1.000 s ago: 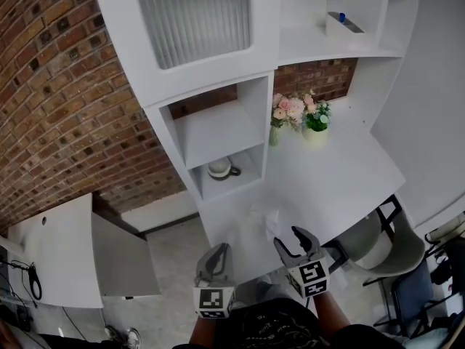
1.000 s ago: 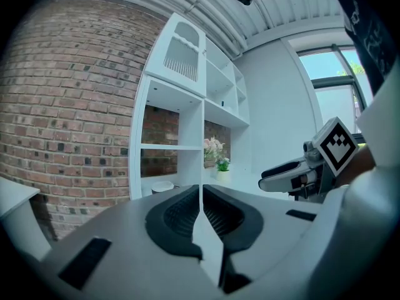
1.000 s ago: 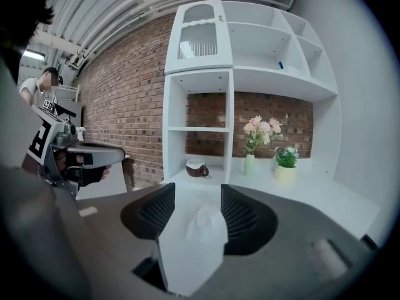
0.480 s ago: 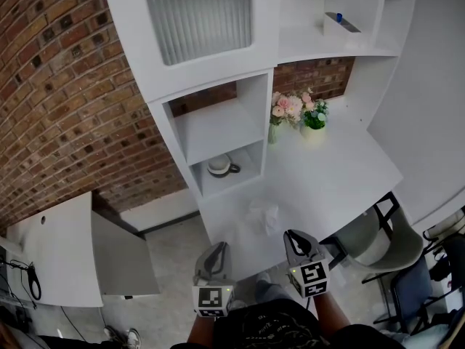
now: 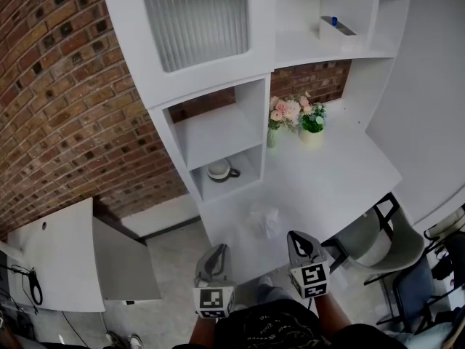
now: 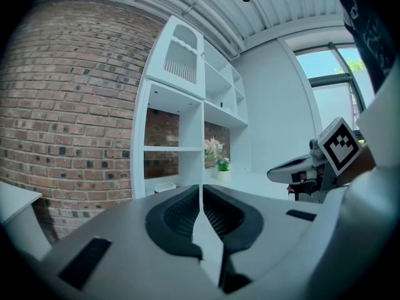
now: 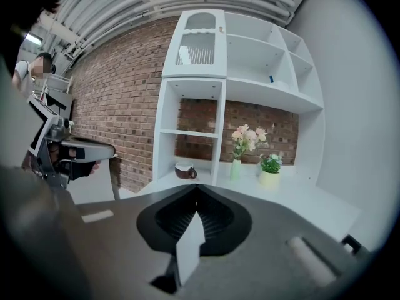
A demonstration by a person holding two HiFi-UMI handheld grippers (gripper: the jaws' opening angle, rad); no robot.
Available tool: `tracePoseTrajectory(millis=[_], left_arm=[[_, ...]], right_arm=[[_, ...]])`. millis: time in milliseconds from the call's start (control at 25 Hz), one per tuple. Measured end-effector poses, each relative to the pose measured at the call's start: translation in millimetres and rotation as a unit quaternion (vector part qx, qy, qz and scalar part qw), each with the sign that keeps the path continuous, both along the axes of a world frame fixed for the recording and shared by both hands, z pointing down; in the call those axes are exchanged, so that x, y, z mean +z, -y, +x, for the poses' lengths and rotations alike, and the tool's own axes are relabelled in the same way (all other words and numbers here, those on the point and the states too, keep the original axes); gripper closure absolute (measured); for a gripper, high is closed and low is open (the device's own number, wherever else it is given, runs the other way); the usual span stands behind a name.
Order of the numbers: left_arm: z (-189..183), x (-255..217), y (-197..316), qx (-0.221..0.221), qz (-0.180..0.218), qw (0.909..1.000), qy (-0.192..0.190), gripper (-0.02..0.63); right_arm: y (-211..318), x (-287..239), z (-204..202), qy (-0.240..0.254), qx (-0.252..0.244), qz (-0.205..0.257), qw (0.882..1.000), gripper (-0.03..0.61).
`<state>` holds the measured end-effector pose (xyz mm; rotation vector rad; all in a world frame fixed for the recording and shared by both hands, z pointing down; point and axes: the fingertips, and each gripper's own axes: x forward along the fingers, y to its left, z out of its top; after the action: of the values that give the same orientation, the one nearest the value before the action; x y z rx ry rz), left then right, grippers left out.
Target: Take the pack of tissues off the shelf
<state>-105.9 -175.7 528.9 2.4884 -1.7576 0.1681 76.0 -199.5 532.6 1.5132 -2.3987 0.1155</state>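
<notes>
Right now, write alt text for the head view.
Left gripper and right gripper, both shut and empty, the right just closed, hover at the near edge of a white desk, a pack of tissues just ahead. Behind: white shelves holding a cup, beside flowers.

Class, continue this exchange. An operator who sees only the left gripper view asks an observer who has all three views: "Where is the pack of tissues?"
Observer: The pack of tissues lies on the white desk, just ahead of the right gripper and apart from it.
Operator: Does that gripper hold anything?
Observer: No. Its jaws have just closed together, with nothing between them.
Operator: Is anything on the upper shelf?
Observer: Yes, a small blue-topped item towards its right end.
</notes>
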Motion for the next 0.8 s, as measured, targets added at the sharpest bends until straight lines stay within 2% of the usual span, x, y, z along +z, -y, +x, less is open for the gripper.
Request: tracePoseTrajectory(millis=[800], left_arm=[[-1.2, -2.4, -0.3, 0.002, 0.012, 0.9999, 0.007, 0.591]], right_arm=[[-1.1, -1.3, -2.7, 0.008, -0.008, 0.006, 1.000, 0.574]])
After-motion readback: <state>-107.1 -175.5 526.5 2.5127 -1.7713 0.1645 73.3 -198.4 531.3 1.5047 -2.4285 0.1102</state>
